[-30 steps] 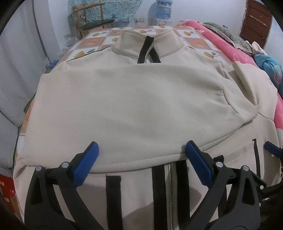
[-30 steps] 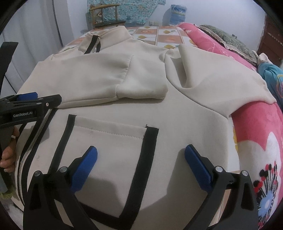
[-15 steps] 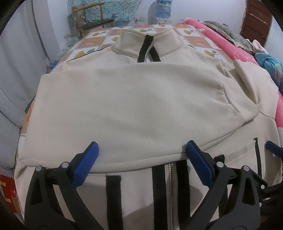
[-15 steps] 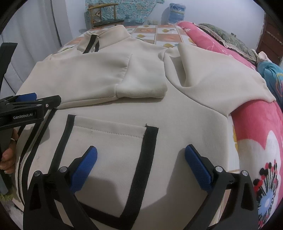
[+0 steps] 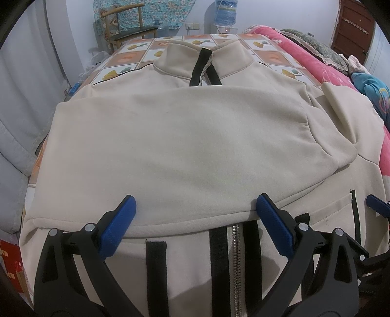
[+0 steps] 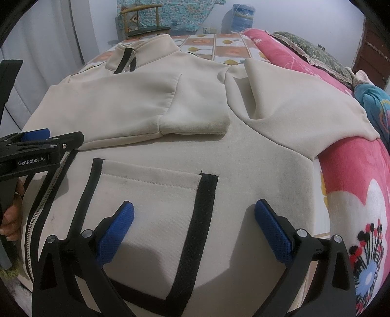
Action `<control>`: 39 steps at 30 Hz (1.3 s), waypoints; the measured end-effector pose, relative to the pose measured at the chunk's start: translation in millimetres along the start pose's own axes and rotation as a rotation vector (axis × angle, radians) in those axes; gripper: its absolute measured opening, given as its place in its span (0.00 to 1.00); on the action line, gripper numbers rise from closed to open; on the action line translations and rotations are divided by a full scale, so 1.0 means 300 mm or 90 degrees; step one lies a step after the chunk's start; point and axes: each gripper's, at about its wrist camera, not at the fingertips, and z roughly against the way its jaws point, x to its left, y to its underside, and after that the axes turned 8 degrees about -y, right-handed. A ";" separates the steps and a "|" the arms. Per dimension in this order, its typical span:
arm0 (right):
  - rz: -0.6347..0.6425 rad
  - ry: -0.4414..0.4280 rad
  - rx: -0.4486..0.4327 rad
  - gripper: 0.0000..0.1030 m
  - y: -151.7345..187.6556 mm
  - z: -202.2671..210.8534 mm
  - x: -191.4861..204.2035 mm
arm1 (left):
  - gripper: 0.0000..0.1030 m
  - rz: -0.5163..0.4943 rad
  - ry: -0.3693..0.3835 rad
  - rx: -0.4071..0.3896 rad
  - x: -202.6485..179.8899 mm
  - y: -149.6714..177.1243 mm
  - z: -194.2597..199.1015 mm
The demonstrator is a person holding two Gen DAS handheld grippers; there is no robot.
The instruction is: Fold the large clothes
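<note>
Almost nothing has shifted over the last second: the cream zip-up fleece jacket [image 5: 185, 151] lies on the bed with one sleeve folded across, both the left gripper [image 5: 195, 226] and right gripper [image 6: 193, 226] hovering released, so the other sleeve awaits folding.

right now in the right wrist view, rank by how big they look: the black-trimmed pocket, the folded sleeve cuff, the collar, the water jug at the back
1. black-trimmed pocket, nearest the camera, so enlarged
2. folded sleeve cuff
3. collar
4. water jug, farthest away, so its true size is unsure

Cuff and collar look close; that order is uncertain.
</note>
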 end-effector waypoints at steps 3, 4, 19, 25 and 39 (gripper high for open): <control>0.000 0.000 0.000 0.94 0.000 0.000 0.000 | 0.93 0.000 0.000 -0.001 0.000 0.000 0.000; 0.001 -0.001 -0.001 0.94 0.001 0.000 0.000 | 0.93 0.000 0.000 -0.001 0.000 0.000 0.001; -0.005 0.000 0.010 0.94 -0.006 -0.006 -0.006 | 0.93 0.002 -0.003 -0.003 0.000 0.002 0.000; -0.002 -0.003 -0.002 0.94 0.000 -0.007 -0.001 | 0.93 0.001 0.000 -0.007 0.001 0.002 0.000; -0.098 -0.070 -0.051 0.94 -0.091 0.174 -0.212 | 0.93 0.002 0.006 -0.028 0.002 0.014 0.005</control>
